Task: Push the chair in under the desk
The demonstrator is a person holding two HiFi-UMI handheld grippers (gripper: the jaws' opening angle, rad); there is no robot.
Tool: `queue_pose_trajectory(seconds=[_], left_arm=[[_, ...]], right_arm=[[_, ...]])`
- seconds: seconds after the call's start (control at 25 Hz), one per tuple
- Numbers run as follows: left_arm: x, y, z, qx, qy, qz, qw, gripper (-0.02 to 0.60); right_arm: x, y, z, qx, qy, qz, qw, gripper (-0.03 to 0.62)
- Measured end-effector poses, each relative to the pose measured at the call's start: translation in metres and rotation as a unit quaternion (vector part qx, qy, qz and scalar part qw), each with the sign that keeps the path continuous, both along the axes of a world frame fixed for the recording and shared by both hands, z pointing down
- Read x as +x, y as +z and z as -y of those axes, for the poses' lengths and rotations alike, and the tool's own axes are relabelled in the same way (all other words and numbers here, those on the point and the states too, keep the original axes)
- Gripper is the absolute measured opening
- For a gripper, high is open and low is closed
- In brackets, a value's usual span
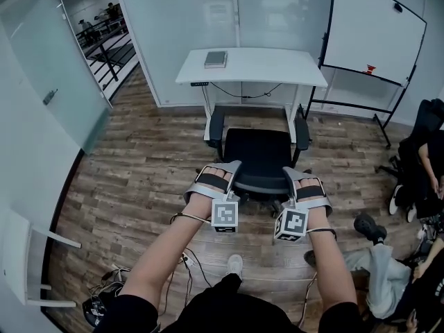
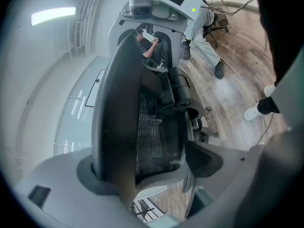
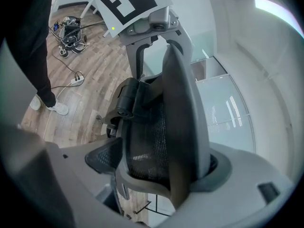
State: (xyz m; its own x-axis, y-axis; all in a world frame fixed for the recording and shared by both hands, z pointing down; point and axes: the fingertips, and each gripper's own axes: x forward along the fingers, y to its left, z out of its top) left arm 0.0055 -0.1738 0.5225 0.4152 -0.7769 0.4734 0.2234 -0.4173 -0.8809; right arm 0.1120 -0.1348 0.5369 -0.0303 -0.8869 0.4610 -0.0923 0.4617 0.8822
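So, the chair (image 1: 258, 155) sat just on the near side of the desk (image 1: 263, 64), facing it, with the seat still out from under the top. My left gripper (image 1: 223, 168) had its jaws spread wide and clamped across the left end of the backrest (image 2: 123, 122) top rim. My right gripper (image 1: 300, 175) did the same at the right end, also wide. A book (image 1: 216, 59) lay on the far left of the desk.
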Motion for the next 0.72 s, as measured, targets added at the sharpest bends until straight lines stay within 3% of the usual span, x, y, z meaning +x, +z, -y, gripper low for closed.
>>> queue_pose_trajectory(seconds=[0.72], left_arm=[[0.011,0.009,0.139,-0.003,0.014,0.011,0.9998,0.445]], right_arm=[[0.015,0.013,0.134,-0.024,0.019,-0.028,0.999,0.430]])
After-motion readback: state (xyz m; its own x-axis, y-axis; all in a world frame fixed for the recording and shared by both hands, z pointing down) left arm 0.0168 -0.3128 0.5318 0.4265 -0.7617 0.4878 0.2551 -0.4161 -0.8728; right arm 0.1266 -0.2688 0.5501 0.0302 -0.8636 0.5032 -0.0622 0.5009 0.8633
